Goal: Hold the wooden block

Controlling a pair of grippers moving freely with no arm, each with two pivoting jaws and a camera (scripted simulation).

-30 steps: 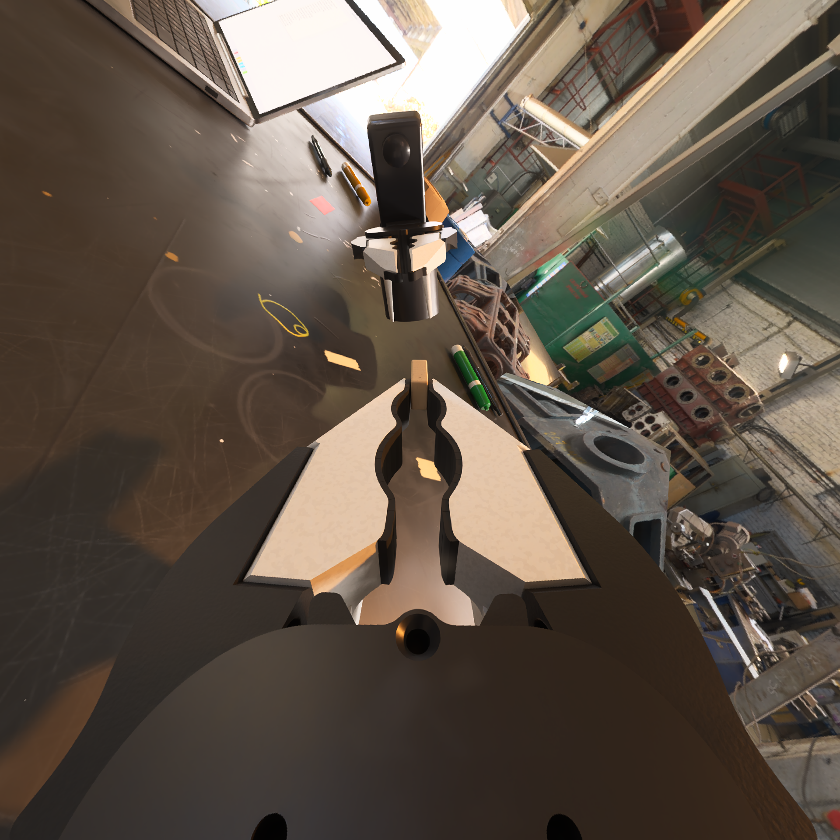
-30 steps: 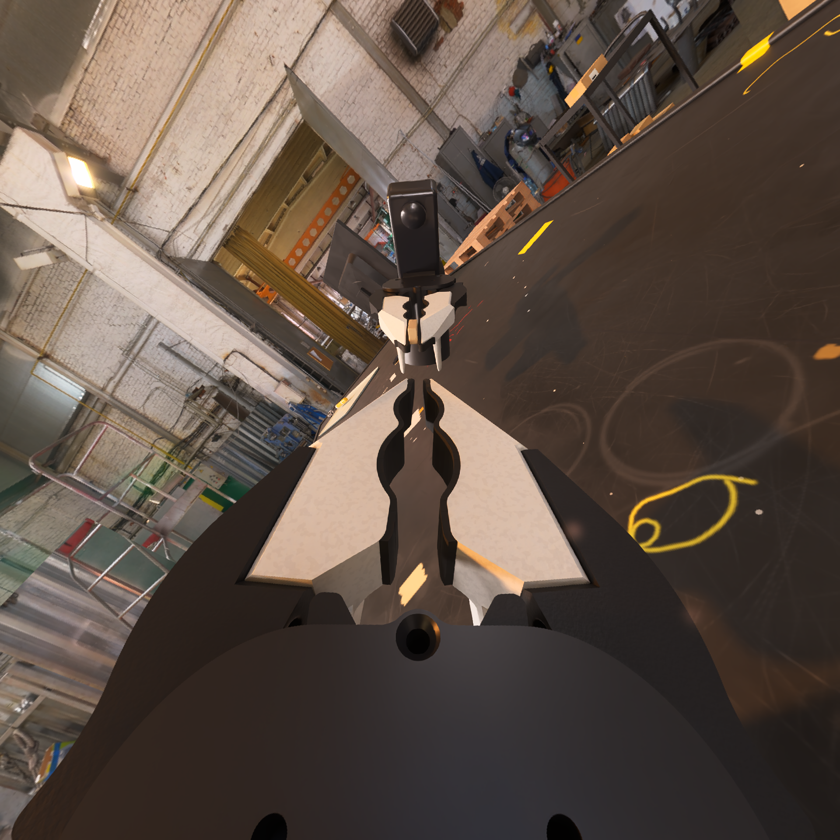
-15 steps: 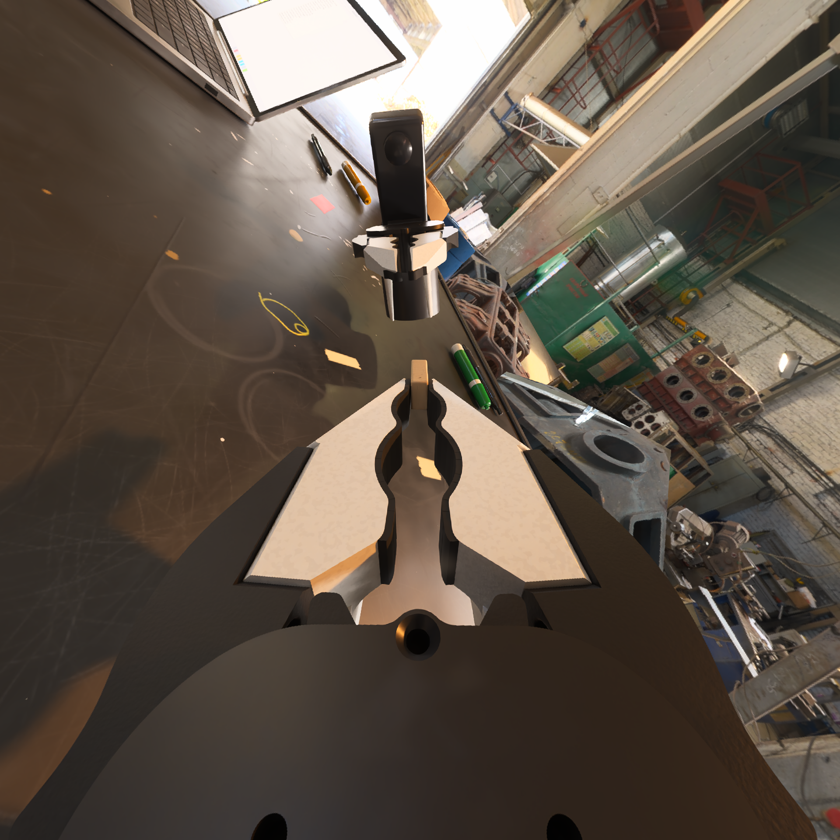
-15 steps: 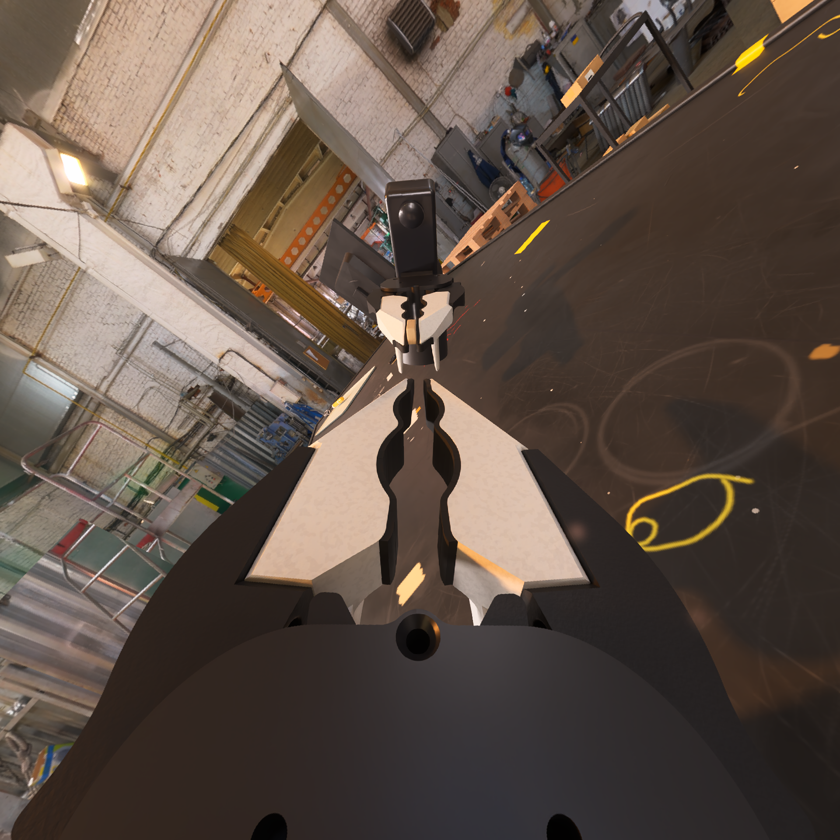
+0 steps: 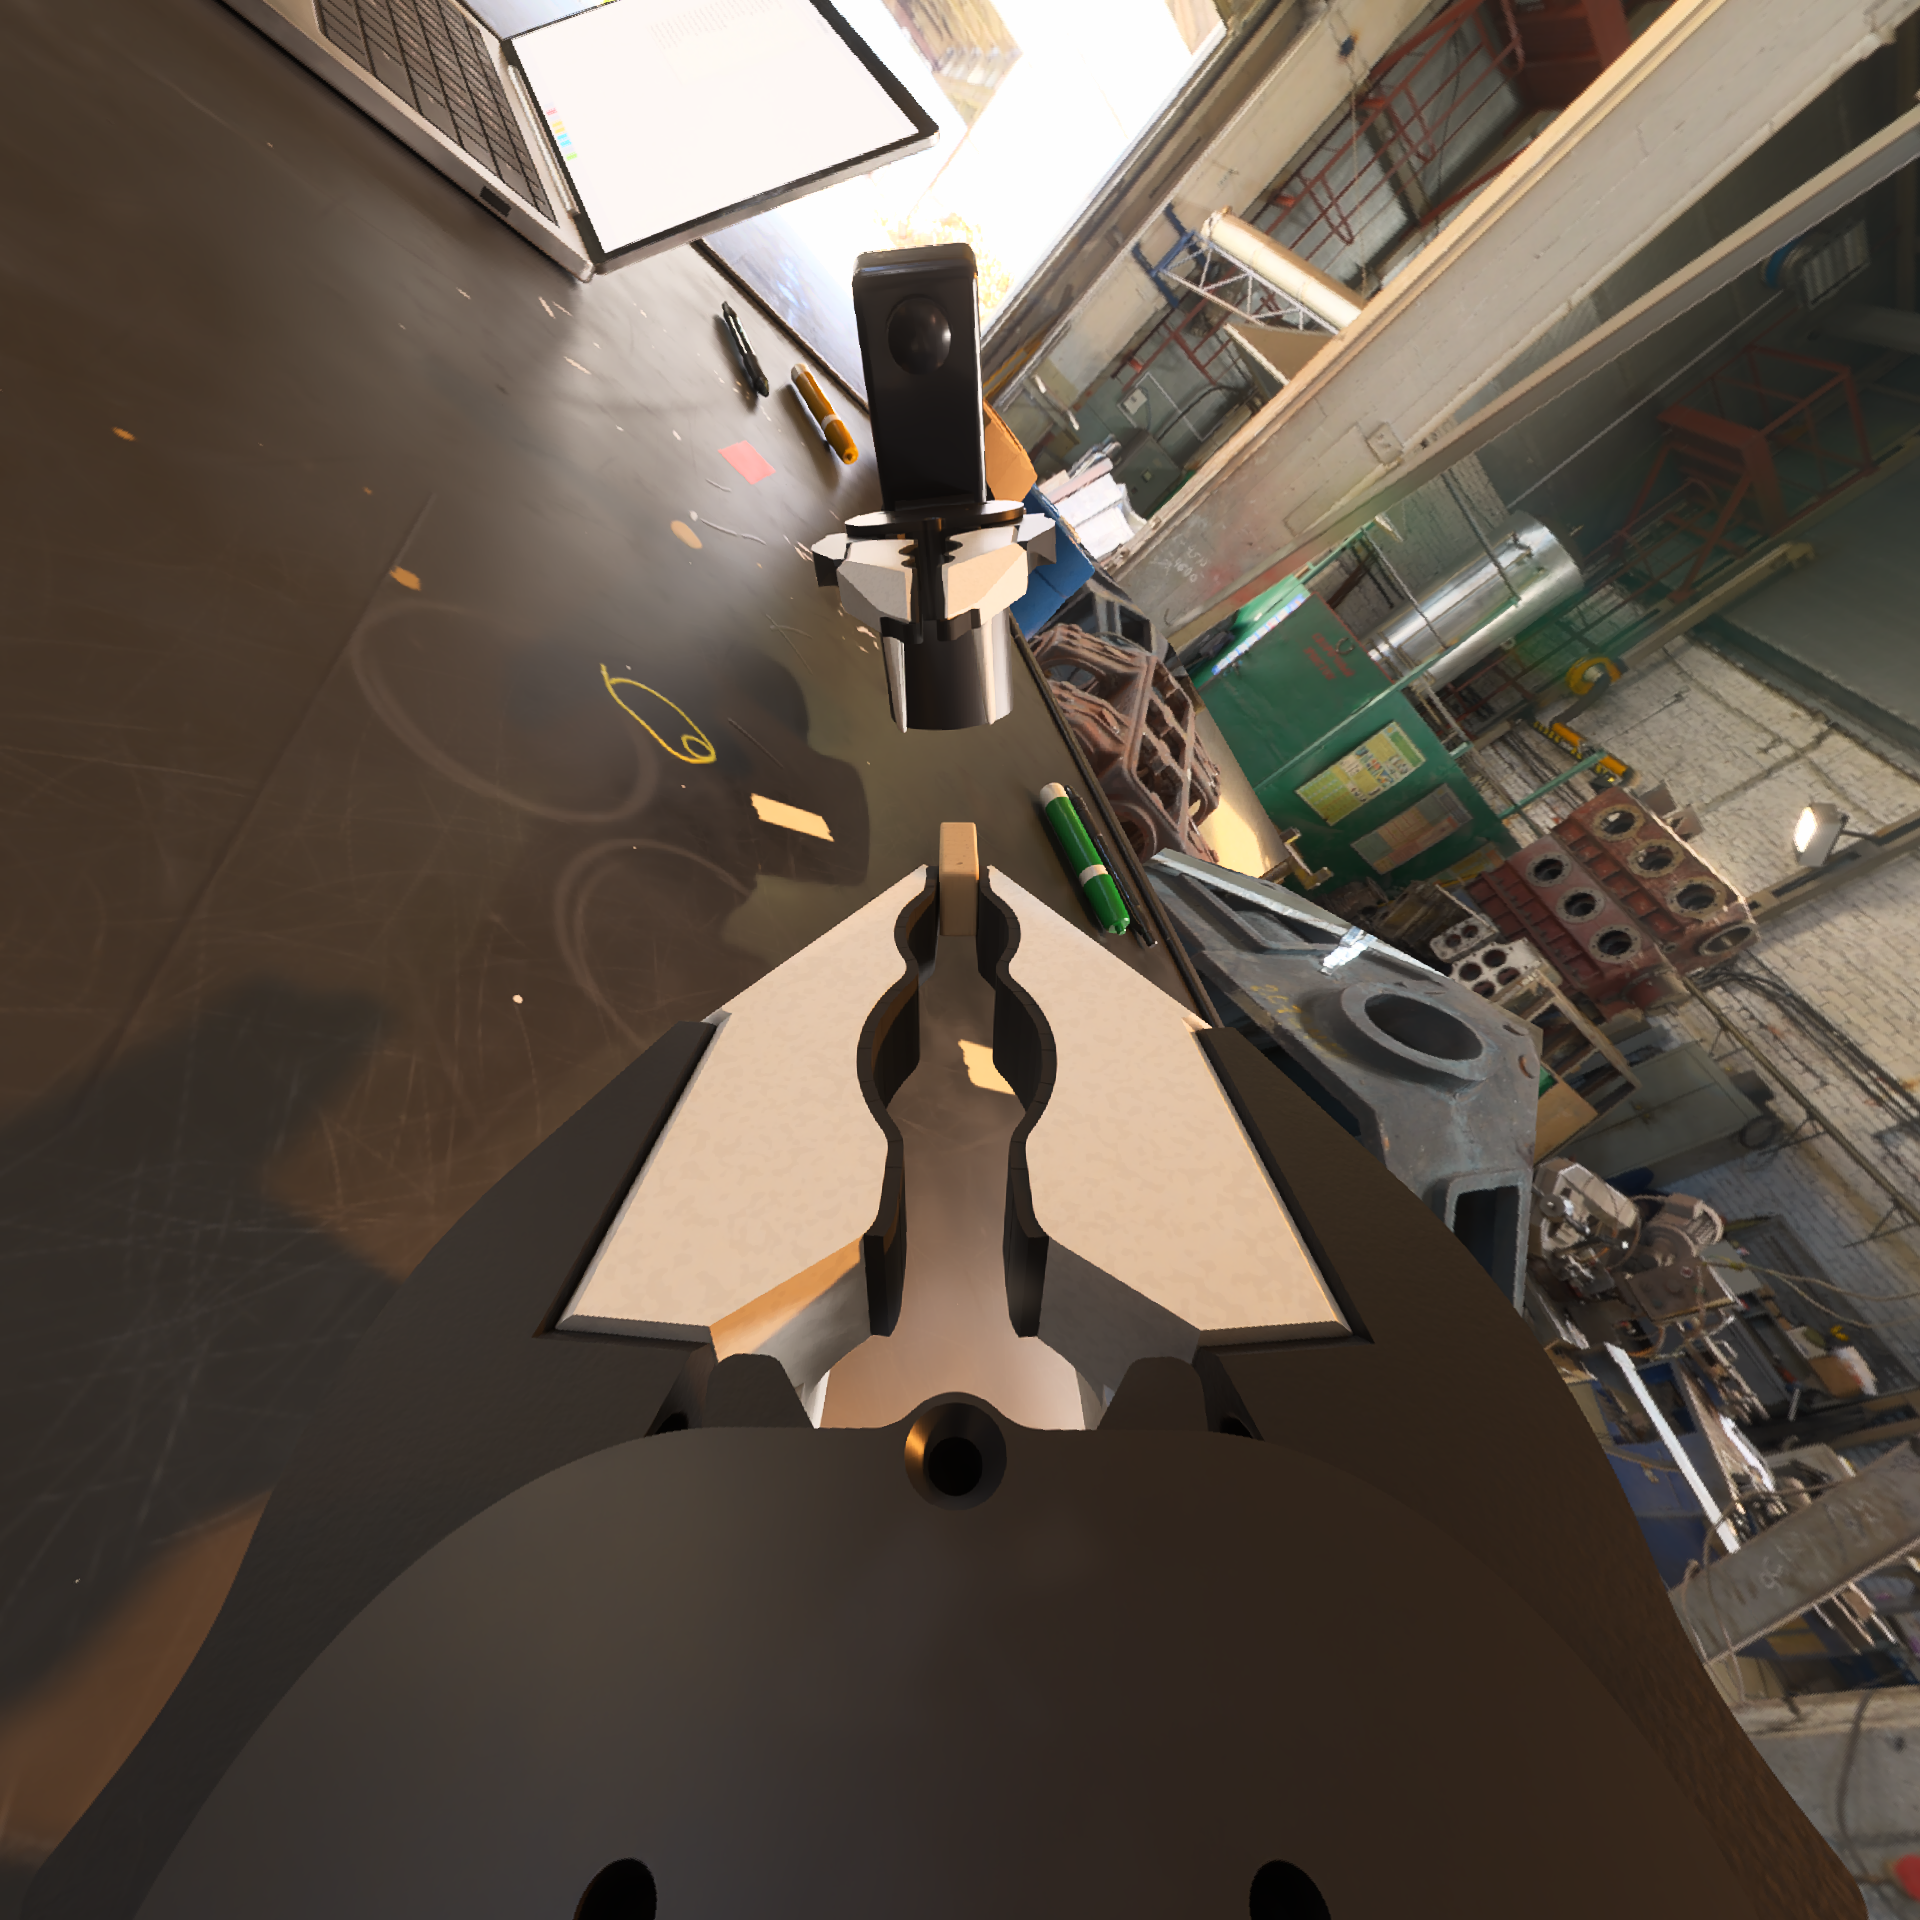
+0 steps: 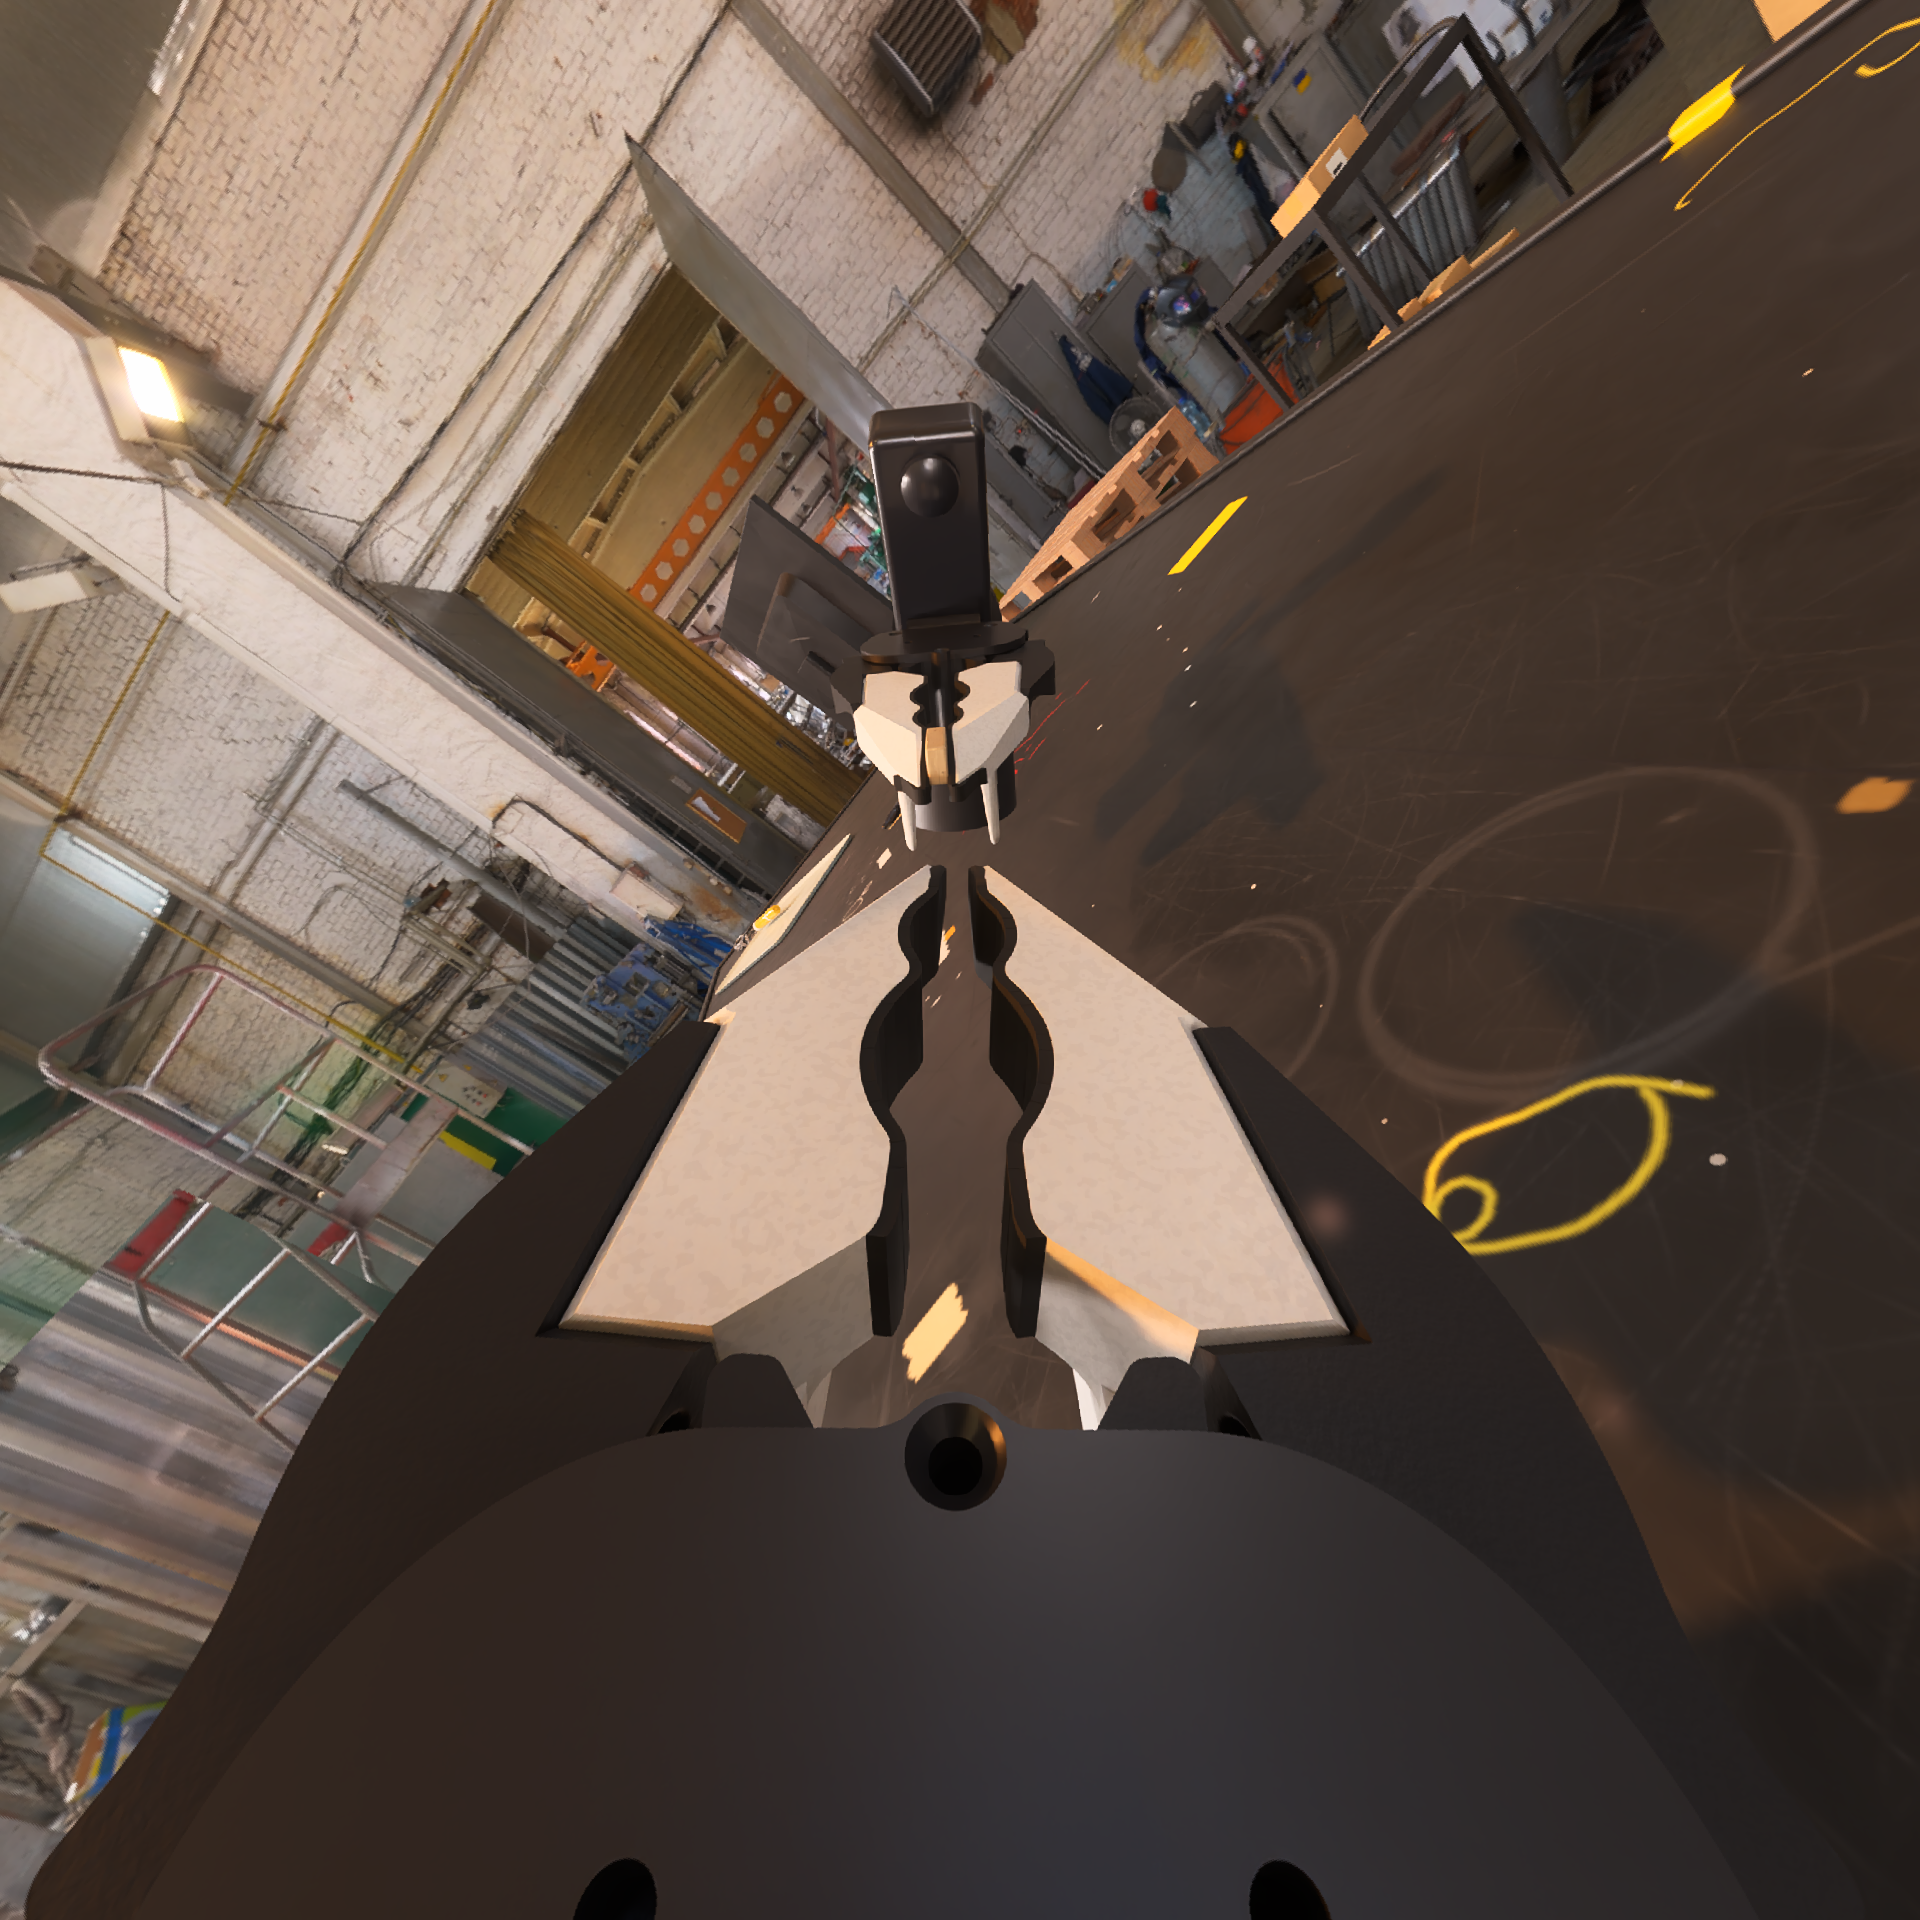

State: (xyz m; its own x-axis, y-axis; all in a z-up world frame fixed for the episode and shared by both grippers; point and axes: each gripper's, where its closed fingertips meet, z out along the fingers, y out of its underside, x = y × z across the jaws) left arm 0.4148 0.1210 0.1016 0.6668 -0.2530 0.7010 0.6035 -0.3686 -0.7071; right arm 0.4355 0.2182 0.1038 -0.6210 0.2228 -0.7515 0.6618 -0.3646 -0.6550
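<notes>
The wooden block (image 5: pixel 957 871) is a thin pale slab. My left gripper (image 5: pixel 957 883) is shut on it, and its end sticks out past the fingertips above the dark table (image 5: pixel 312 831). My right gripper (image 6: pixel 956 883) is shut and empty, and points at the left gripper from a short way off. In the left wrist view the right gripper (image 5: pixel 943 665) hangs straight ahead, facing me. In the right wrist view the left gripper (image 6: pixel 940 769) is straight ahead with the block (image 6: pixel 935 753) between its pale fingers.
An open laptop (image 5: pixel 623 125) lies at the table's far end. A black pen (image 5: pixel 743 348), an orange marker (image 5: pixel 826 416) and a red paper scrap (image 5: pixel 746 460) lie near it. A green marker (image 5: pixel 1086 873) lies by the table edge. A yellow scribble (image 6: pixel 1558 1174) marks the tabletop.
Almost nothing. The right wrist view has drifted slightly, and the left gripper sits a touch higher in it. Both grippers stay shut.
</notes>
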